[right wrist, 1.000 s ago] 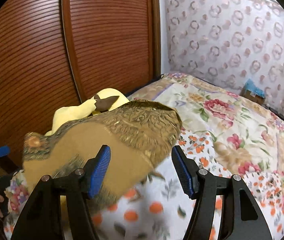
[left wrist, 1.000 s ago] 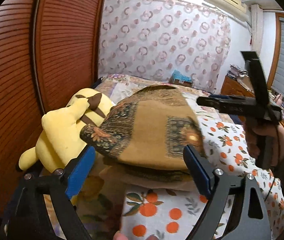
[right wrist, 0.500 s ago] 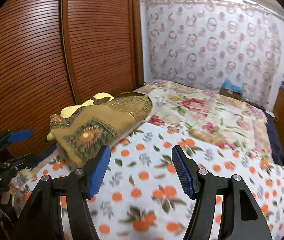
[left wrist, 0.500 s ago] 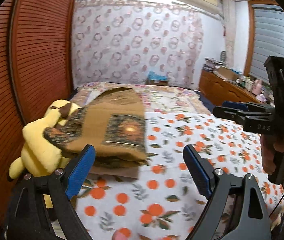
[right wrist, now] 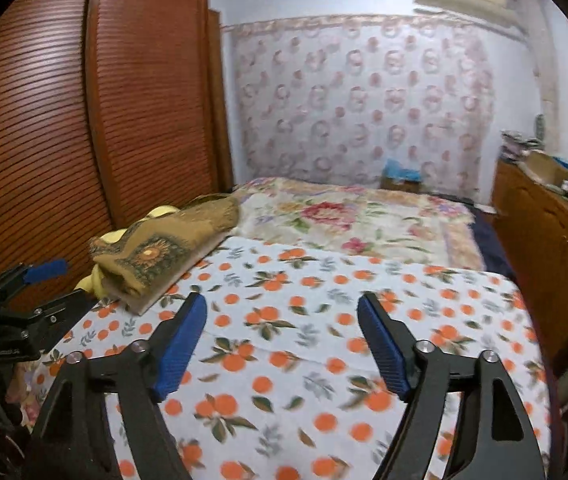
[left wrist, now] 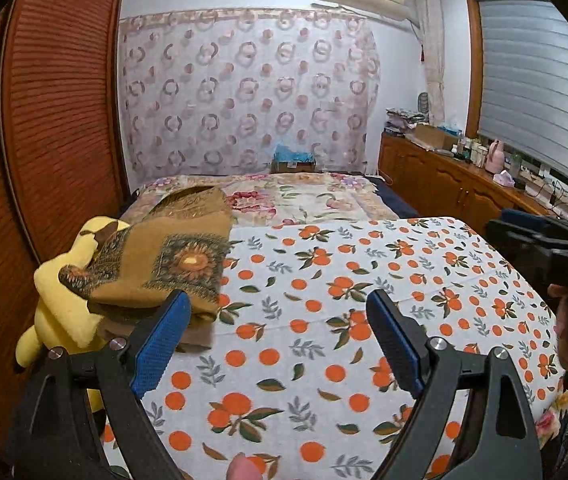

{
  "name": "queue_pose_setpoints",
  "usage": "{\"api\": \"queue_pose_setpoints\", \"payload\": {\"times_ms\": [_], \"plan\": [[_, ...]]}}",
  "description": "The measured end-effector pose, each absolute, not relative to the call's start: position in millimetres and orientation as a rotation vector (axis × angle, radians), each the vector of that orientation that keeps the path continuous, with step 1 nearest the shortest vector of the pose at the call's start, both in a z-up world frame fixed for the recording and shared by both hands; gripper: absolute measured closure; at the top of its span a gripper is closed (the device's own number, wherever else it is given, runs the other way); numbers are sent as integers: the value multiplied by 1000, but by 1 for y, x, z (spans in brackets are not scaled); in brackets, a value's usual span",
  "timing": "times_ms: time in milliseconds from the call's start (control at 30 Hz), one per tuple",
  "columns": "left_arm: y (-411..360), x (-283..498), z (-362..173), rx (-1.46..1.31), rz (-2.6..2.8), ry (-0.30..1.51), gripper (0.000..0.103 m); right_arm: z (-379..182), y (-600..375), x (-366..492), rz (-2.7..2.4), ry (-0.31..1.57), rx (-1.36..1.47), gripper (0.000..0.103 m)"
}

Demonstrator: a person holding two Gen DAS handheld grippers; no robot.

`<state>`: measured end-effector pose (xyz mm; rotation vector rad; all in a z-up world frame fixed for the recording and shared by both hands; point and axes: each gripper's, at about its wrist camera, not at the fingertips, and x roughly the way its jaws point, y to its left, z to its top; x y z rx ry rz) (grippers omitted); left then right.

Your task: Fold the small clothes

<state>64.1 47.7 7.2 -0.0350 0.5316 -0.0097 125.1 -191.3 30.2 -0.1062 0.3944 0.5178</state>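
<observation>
A folded brown patterned cloth [left wrist: 163, 264] lies at the left edge of the bed, resting partly on a yellow plush toy [left wrist: 63, 300]; it also shows in the right wrist view [right wrist: 163, 248]. My left gripper [left wrist: 279, 344] is open and empty, above the orange-print sheet [left wrist: 364, 280], to the right of the cloth. My right gripper [right wrist: 281, 344] is open and empty over the same sheet [right wrist: 324, 300]. Each gripper shows at the edge of the other's view.
A wooden slatted wardrobe [left wrist: 43, 120] stands close on the left. A floral quilt [left wrist: 304, 196] covers the far half of the bed. A wooden cabinet [left wrist: 464, 184] with clutter runs along the right wall under a window.
Both grippers have pulled back and away from the folded cloth, which stays on the plush toy. The cloth now looks smaller and farther left in both views.
</observation>
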Motion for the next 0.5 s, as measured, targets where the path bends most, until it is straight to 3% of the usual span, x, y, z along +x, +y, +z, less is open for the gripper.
{"api": "queue_pose_setpoints", "payload": {"times_ms": [500], "plan": [[11,63,35,-27,-61,474,13,35,-211,63,327,308,-30,18]]}}
